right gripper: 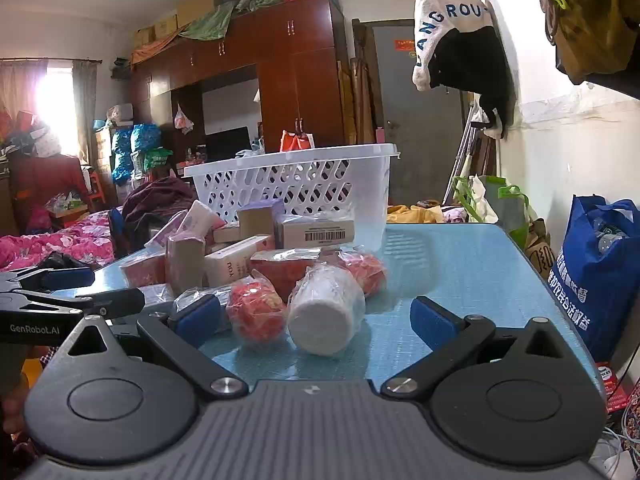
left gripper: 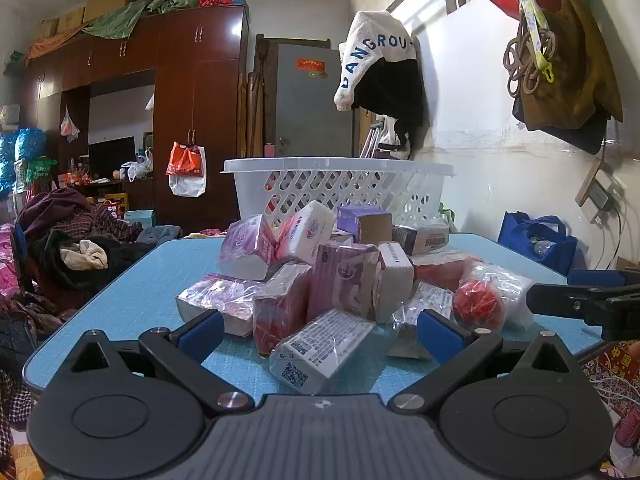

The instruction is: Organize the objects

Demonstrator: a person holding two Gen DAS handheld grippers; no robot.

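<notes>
A pile of wrapped tissue packs and small boxes lies on the blue table (left gripper: 132, 300). A white perforated basket (left gripper: 340, 188) stands behind the pile; it also shows in the right wrist view (right gripper: 296, 184). My left gripper (left gripper: 320, 336) is open, low over the table, with a white barcoded pack (left gripper: 320, 350) between its fingers. My right gripper (right gripper: 316, 320) is open, with a red wrapped ball (right gripper: 256, 312) and a white roll (right gripper: 324, 316) between its fingers. The right gripper shows at the left wrist view's right edge (left gripper: 584, 304).
A blue shopping bag (right gripper: 596, 268) stands on the floor right of the table. Clothes hang on the right wall (left gripper: 384, 76). Heaped clothes (left gripper: 76, 248) lie left of the table. A dark wardrobe (left gripper: 176, 92) stands behind.
</notes>
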